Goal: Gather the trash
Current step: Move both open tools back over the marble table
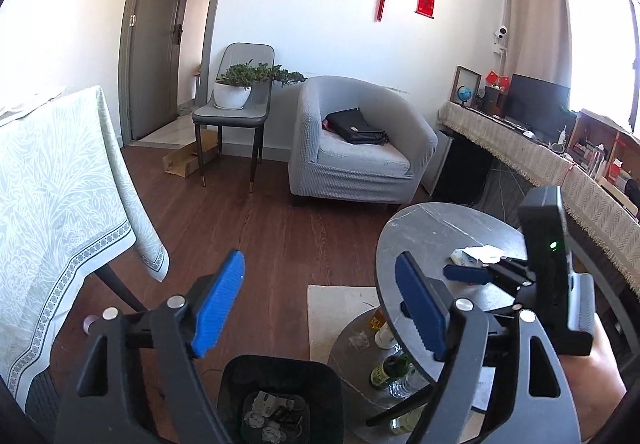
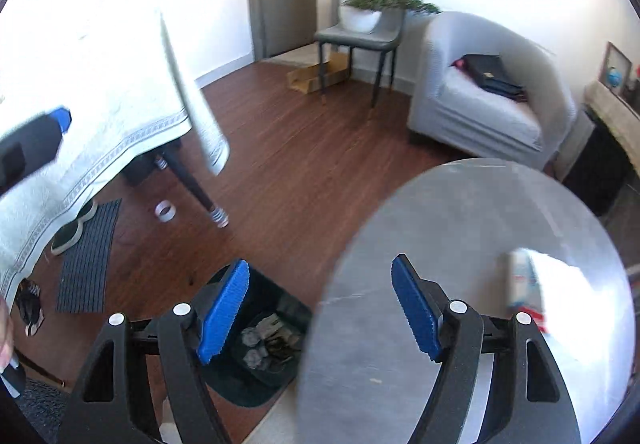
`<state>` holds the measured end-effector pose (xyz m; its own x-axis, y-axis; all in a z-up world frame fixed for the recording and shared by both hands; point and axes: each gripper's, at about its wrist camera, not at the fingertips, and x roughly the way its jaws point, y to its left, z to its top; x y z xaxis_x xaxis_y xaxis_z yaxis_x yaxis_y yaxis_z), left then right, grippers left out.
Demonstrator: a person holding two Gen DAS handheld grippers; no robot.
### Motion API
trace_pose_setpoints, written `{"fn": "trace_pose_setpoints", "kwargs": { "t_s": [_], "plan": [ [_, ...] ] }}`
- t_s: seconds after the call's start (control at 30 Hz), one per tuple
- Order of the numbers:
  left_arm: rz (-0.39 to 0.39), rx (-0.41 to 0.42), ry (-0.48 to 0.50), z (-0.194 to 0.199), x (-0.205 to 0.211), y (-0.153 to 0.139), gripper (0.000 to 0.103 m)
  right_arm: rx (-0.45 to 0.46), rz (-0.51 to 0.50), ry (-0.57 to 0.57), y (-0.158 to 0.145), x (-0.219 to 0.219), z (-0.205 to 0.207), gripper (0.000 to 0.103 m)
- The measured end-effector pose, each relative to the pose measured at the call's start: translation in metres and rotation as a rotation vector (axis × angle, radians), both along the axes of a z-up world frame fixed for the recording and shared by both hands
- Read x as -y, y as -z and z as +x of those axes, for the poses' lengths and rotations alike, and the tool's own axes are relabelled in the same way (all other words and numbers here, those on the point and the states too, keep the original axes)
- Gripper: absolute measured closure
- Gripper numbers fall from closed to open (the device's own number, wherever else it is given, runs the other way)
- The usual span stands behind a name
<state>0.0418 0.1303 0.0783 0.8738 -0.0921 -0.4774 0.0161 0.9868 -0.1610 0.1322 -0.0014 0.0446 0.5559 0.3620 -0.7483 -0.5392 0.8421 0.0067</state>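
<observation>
Left gripper [image 1: 320, 304]: jaws wide apart, nothing between them, hovering above the black trash bin [image 1: 280, 396] on the floor. Bin already part-filled with crumpled scraps. Right gripper [image 2: 320, 308]: jaws likewise apart and empty, straddling the near edge of the round grey bench [image 2: 480, 228], bin partly visible below at left.

Remaining trash noted: a white crumpled packet [image 1: 476, 255] lying on the bench top; in the right wrist view, same packet [image 2: 528, 284] off to the right of the jaws, blurred, red and blue print just discernible. In the left wrist view, right gripper's blue fingertips [image 1: 464, 274] close beside the packet; contact not determinable. Bottles [image 1: 390, 370] visible on the lower shelf under the bench; whether these count as trash, cannot tell.

Judged stage: bin loaded with earlier pieces, packet on bench not yet taken.

Risks identified:
- Packet flat and light; jaws closing off-centre likely to nudge it across the smooth top rather than pinch it.
- Packet offset to the right of the right gripper's line; approach without realignment likely to miss.
- Motion blur in right wrist view suggests fast movement; rushed closure could clip the bench edge.
- Bin sits partly under the bench rim; release from above the rim could drop the packet onto the floor or lower shelf.
</observation>
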Motion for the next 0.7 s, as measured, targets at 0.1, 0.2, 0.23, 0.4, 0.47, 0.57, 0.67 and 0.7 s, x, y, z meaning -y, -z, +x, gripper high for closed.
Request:
{"fn": "trace_pose_setpoints", "kwargs": {
  "t_s": [0.1, 0.2, 0.23, 0.4, 0.47, 0.57, 0.67, 0.7],
  "plan": [
    [0.015, 0.015, 0.016, 0.008, 0.018, -0.008, 0.017, 0.03, 0.018, 0.065, -0.021, 0.038, 0.004, 0.026],
    [0.024, 0.029, 0.055, 0.023, 0.042, -0.018, 0.016, 0.044, 0.065, 0.132, -0.038, 0.083, 0.011, 0.025],
    [0.037, 0.041, 0.07, 0.029, 0.052, -0.022, 0.016, 0.046, 0.078, 0.155, -0.042, 0.096, 0.011, 0.024],
    [0.077, 0.058, 0.113, 0.054, 0.091, -0.021, 0.015, 0.028, 0.135, 0.275, -0.043, 0.16, 0.02, 0.021],
    [0.072, 0.049, 0.124, 0.064, 0.101, -0.015, 0.015, 0.009, 0.146, 0.314, -0.034, 0.18, 0.024, 0.021],
    [0.075, 0.03, 0.14, 0.078, 0.118, -0.004, 0.015, -0.029, 0.162, 0.355, -0.019, 0.202, 0.035, 0.021],
    [0.105, 0.011, 0.149, 0.091, 0.134, 0.01, 0.015, -0.064, 0.173, 0.375, -0.004, 0.216, 0.041, 0.021],
    [0.113, 0.005, 0.153, 0.096, 0.138, 0.015, 0.015, -0.078, 0.188, 0.379, 0.002, 0.221, 0.044, 0.021]
  ]
}}
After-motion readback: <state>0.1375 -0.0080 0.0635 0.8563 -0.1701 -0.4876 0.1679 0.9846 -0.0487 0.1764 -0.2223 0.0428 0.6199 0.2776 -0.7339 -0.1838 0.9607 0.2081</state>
